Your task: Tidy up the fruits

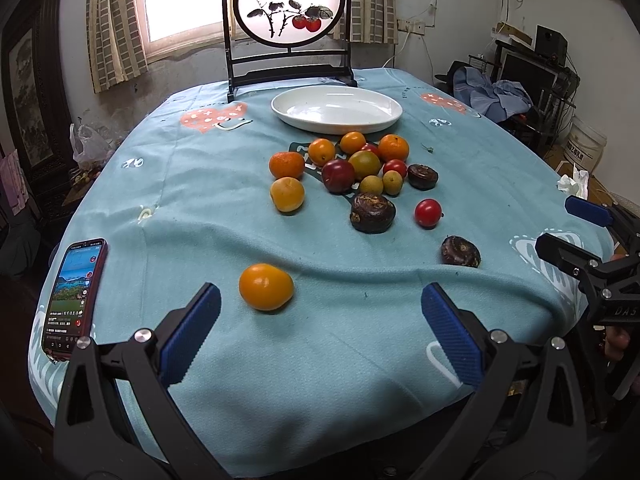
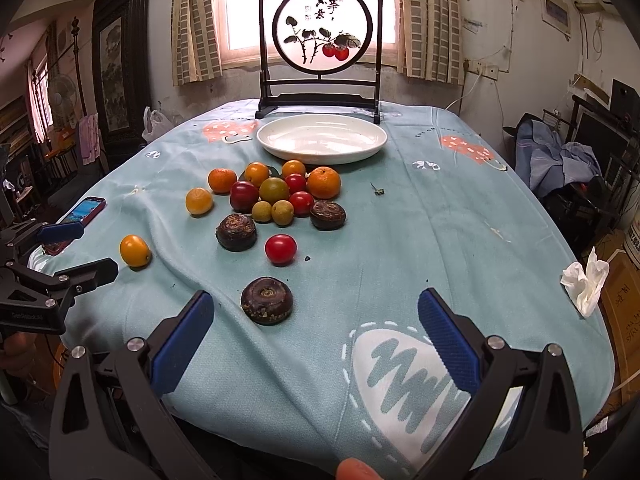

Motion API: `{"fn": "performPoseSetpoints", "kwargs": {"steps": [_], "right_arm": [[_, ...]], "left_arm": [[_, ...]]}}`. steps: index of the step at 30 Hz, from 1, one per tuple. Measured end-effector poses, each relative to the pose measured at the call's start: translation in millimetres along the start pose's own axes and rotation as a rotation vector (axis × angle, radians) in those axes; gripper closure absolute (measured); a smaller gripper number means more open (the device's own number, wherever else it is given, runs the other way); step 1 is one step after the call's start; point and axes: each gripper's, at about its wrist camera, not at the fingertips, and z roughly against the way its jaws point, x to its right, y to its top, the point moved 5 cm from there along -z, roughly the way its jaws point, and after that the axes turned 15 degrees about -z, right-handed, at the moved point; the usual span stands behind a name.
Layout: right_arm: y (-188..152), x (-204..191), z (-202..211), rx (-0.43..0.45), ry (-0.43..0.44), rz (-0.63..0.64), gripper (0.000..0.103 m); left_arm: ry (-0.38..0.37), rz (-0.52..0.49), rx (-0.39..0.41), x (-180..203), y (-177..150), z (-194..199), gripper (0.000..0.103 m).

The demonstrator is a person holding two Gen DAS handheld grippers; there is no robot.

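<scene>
Both sets of fingers stood wide apart and empty above the near edge of the counter. The left gripper had the lone yellow-orange fruit just ahead, nearer its left finger than its right, not yet between them. The right gripper faced a dark brown water chestnut, likewise offset toward its left finger.

The step in hand looked like a first pick. Done well, each gripper would shift left to centre its fruit, drop low to the cloth, and close gently on the widest part, since round fruit could roll on the rumpled blue cloth.

Farther out lay a red cherry tomato, then the main cluster of oranges, plums and chestnuts, well apart from both grippers. Behind it sat the white plate, empty, the likely destination. A phone lay at the counter's left edge.
</scene>
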Motion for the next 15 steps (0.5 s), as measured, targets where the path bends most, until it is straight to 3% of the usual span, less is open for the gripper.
{"fn": "performPoseSetpoints", "kwargs": {"steps": [15], "right_arm": [[-3.3, -0.3, -5.1, -0.015, 0.003, -0.007, 0.001]], "left_arm": [[0.006, 0.007, -0.014, -3.5, -4.5, -4.3, 0.002]]}}
